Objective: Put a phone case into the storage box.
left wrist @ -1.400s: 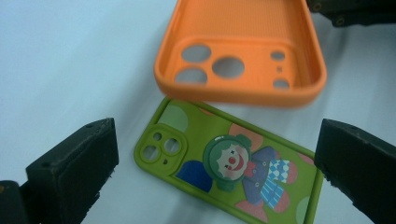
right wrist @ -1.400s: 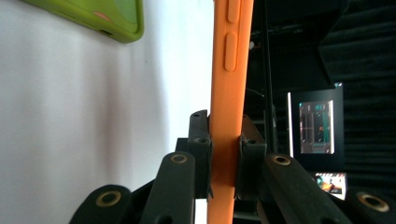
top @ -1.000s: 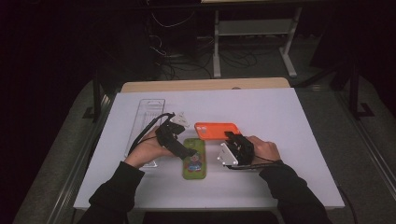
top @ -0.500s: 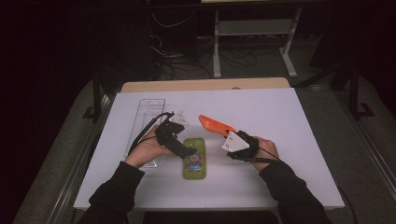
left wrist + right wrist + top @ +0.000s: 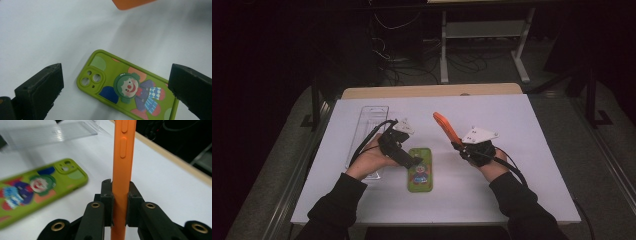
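Note:
A green phone case (image 5: 420,169) with a clown picture lies flat on the white table, camera holes toward the far side. My left gripper (image 5: 412,161) hovers at its left edge, open; in the left gripper view the wide-apart jaws frame the green case (image 5: 127,88) without touching it. My right gripper (image 5: 457,144) is shut on an orange phone case (image 5: 445,126), lifted off the table and turned on edge. In the right gripper view the orange case (image 5: 123,157) stands upright, pinched between the pads, with its side buttons facing me and the green case (image 5: 37,187) lying to the left.
A clear plastic tray (image 5: 368,136) lies lengthwise at the table's left, beside my left hand. The table's wooden far edge (image 5: 432,91) borders a dark floor with cables and a metal stand. White tabletop (image 5: 542,125) stretches right of the right hand.
The right gripper has lifted the orange case from flat on the table and turned it on edge, moving right and up. The left gripper and green case have stayed put.

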`<state>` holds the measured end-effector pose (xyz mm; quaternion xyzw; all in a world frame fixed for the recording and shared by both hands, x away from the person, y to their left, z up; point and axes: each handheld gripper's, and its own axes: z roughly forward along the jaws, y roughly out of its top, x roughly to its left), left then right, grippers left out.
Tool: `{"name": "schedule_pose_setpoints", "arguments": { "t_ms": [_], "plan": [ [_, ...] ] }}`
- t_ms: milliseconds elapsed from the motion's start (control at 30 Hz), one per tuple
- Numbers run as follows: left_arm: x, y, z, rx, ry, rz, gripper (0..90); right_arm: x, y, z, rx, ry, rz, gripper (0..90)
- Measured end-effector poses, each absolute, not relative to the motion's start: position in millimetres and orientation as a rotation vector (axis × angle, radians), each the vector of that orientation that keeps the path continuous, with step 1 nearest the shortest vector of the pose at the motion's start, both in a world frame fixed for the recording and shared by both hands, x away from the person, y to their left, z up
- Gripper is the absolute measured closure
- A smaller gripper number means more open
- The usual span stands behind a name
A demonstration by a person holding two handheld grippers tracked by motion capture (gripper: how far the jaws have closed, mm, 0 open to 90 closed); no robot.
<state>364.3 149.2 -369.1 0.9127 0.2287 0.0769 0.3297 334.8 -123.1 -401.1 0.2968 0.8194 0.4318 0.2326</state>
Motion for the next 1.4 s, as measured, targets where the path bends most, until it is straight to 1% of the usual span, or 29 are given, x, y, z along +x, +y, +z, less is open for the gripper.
{"name": "schedule_pose_setpoints", "arguments": {
  "t_ms": [333,500,567,633,867,1167,1400],
  "plan": [
    [365.5,151.7,-366.2,2.348,0.618,0.206,0.0,345.3,-134.3,-404.8,1.075,2.262,1.451,78.3],
    [367.8,153.9,-361.0,2.261,0.648,0.214,0.0,344.2,-132.7,-404.6,1.087,2.250,1.447,78.4],
    [368.3,153.1,-359.4,2.197,0.678,0.222,0.0,342.8,-130.5,-404.3,1.086,2.247,1.448,78.4],
    [368.7,152.1,-358.5,2.151,0.701,0.202,0.0,341.5,-128.1,-403.9,1.078,2.245,1.450,78.4],
    [373.4,144.7,-356.6,2.115,0.684,0.190,0.0,336.6,-117.1,-403.0,1.069,2.258,1.455,78.3],
    [379.9,133.1,-355.5,2.013,0.704,0.130,0.0,333.2,-104.4,-402.6,1.028,2.268,1.481,78.3],
    [384.1,126.5,-354.1,1.982,0.704,0.116,0.0,330.7,-98.0,-401.9,1.013,2.268,1.486,78.4]
  ]
}}
